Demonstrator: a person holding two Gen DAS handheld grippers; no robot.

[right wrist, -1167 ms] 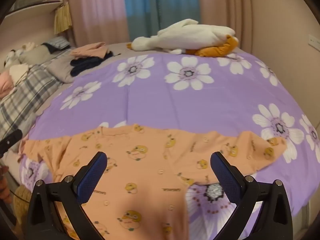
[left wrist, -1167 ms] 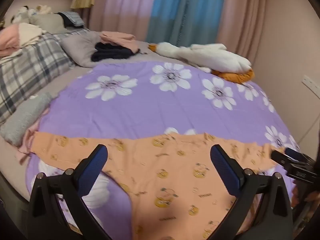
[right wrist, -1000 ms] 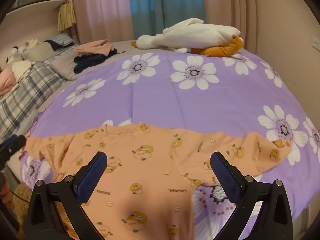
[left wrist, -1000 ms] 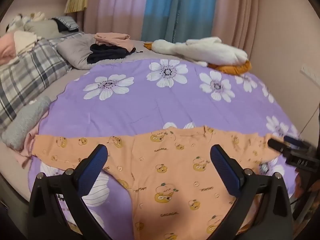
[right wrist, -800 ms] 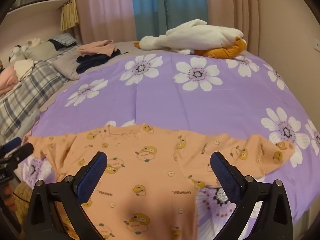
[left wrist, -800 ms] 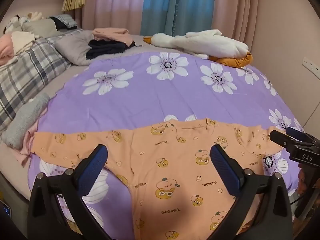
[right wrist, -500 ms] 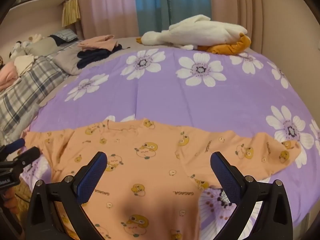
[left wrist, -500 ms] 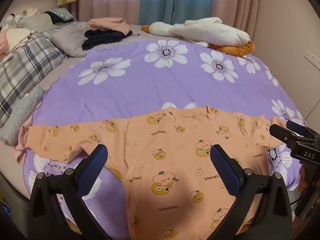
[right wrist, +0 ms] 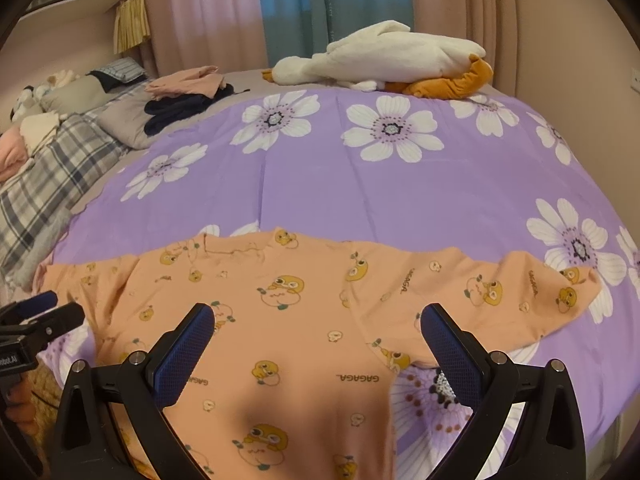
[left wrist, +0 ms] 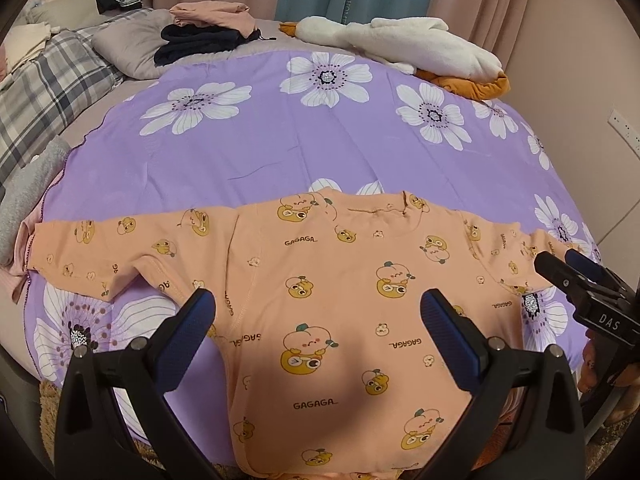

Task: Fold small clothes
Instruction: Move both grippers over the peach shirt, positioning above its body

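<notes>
**A:** Left wrist view first: the small orange long-sleeved top with the duck cartoon print (left wrist: 340,300) is spread flat on the purple bedspread with white flowers (left wrist: 280,140), collar away from the camera, both sleeves out sideways. The left hand-held gripper (left wrist: 318,314) hovers over the body of the top, blue pads wide apart, nothing held. The right hand-held gripper (left wrist: 568,266) pokes in at the edge near the sleeve on that side; can't tell from here how it stands.

**B:** Right wrist view clears that up: it's spread wide over the lower body of the top, empty too. The left one shows at the far left edge by the other sleeve.

**A:** So I'd say it's laid out, folding not started?

**B:** My read too. Next is probably each gripper coming down on a sleeve cuff, pinching it and bringing it across the chest. Thin fabric, so the pinch should catch only the sleeve, not the bedspread underneath.
</notes>
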